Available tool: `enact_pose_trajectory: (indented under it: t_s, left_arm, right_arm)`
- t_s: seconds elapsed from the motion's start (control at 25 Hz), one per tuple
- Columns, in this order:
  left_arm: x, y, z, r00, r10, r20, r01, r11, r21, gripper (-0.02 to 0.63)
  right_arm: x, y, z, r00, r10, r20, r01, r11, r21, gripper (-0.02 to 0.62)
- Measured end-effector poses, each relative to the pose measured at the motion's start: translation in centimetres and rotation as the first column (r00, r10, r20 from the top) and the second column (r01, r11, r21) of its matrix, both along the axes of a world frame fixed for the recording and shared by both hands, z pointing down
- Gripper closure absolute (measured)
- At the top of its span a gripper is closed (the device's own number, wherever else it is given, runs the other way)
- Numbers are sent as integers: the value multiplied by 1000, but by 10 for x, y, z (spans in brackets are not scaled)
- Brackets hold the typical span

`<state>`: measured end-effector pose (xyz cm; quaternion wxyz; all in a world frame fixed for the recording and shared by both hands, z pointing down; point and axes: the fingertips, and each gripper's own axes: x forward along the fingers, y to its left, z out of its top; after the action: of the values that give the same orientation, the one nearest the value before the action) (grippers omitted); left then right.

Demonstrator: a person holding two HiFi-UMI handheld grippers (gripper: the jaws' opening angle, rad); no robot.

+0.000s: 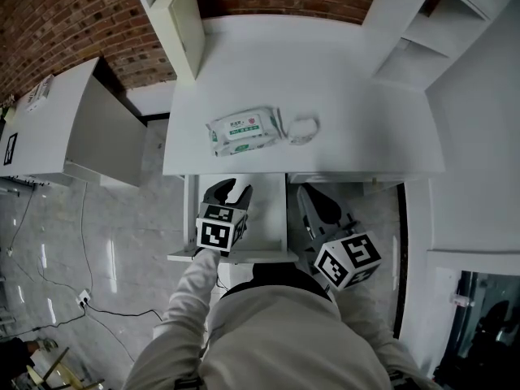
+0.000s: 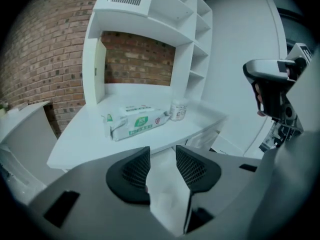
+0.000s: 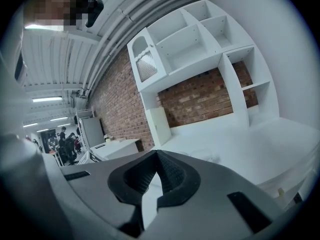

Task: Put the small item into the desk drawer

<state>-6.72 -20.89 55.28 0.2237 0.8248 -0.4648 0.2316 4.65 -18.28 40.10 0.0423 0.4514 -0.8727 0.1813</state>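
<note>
Brick wall sits behind the white desk; only the right gripper view shows far-off people. Left gripper is spread and empty, right gripper pinched together.

Part of the open white desk drawer lies under the left gripper, so its floor beneath the jaws is unseen. Print on the white-and-green soft wipes pack is too small to read. The small pale round item beside it is too blurred to identify. Far off in the right gripper view, distant people are only tiny dark figures. The person's grey sleeves run off the bottom edge.
</note>
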Motion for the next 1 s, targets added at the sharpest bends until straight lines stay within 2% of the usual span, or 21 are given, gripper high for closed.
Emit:
enact_pose_trajectory:
  t_s: [0.44,1.0]
  left_arm:
    - [-23,4,-67,996,-60,-58,69,982,173,464]
    - [-48,25,-114,988,-117,-103,142,950,277,520]
  right_arm:
    - [-10,9,-9,1000,-14,1,14,1000,28,569]
    - [-16,16,-16,1000,-19,-7,19,999,46,569]
